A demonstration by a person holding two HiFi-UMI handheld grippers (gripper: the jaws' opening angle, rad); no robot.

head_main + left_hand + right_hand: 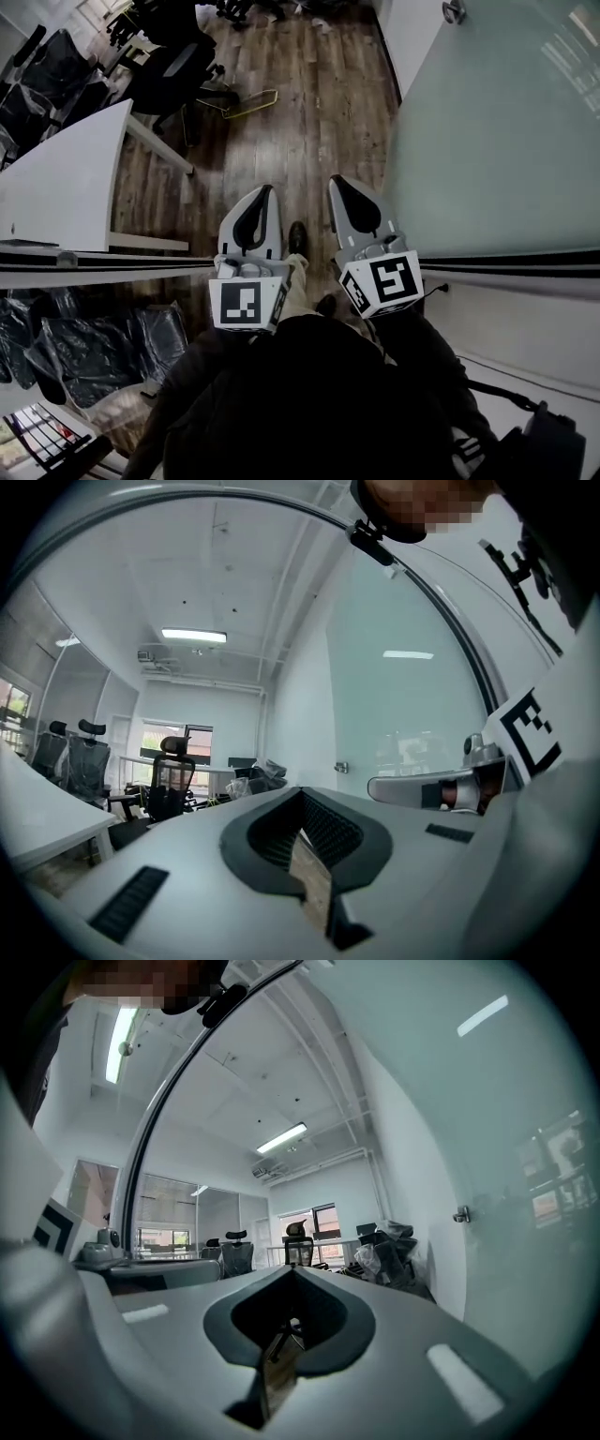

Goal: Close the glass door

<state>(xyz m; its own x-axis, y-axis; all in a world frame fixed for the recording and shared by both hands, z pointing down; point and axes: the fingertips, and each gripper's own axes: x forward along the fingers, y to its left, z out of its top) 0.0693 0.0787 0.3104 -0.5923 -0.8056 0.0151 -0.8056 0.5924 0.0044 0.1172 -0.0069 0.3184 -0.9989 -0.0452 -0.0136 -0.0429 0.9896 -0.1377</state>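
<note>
**Head view, looking steeply down.** I held the left gripper (261, 202) and the right gripper (349, 197) side by side ahead of me, both pointing forward. Each had its jaws brought together on nothing. In both gripper views only a thin slit showed between the pads, with floor behind it.

**Door and grippers.** The glass door (497, 131) stood on my right as a frosted, greenish pane. Its face ran away from me along the line I faced, so its long horizontal axis lay roughly parallel to the grippers, not across them. The right gripper was the nearer, close to the pane but apart from it. The left gripper lay further off, with the right one between it and the glass. A small metal knob (454, 10) sat on the pane well ahead of both tips. I judged that the closing move belonged to the right gripper, reaching rightward and forward to the glass or the knob. Neither gripper had made contact yet.

**Surface and room.** Under me was a dark wooden plank floor (309, 122). A white desk (66, 178) stood to the left, with black office chairs (169, 66) beyond it.
</note>
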